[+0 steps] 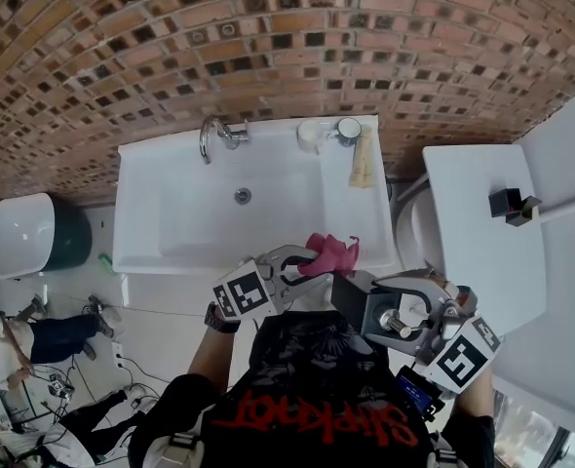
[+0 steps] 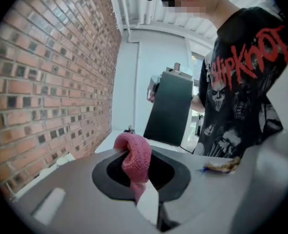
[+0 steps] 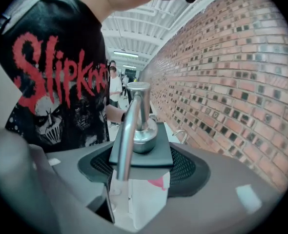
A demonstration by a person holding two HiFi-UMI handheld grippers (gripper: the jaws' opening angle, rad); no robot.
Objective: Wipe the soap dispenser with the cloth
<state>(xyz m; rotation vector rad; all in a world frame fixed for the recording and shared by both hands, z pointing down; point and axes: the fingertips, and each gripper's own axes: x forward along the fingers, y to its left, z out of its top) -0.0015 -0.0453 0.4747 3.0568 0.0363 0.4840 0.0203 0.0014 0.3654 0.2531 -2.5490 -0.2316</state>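
My right gripper [image 1: 393, 312] is shut on the soap dispenser [image 1: 358, 303], a dark square block with a chrome pump, held in front of the person's chest. In the right gripper view the dispenser's dark top and chrome spout [image 3: 136, 130] fill the space between the jaws of that gripper [image 3: 141, 167]. The left gripper [image 1: 302, 261] is shut on a pink cloth [image 1: 330, 254], which hangs just above and left of the dispenser. From the left gripper view the cloth [image 2: 133, 156] bulges out of the left gripper [image 2: 140, 177], and the dispenser [image 2: 169, 108] stands a short way ahead.
A white sink [image 1: 151, 203] with a chrome tap [image 1: 214, 135] lies ahead below the brick wall. A white cup [image 1: 311, 135] and a beige item [image 1: 363, 161] sit on its back rim. A toilet [image 1: 19, 232] is at the left; a white top [image 1: 478, 252] bearing a black object [image 1: 512, 205] is at the right.
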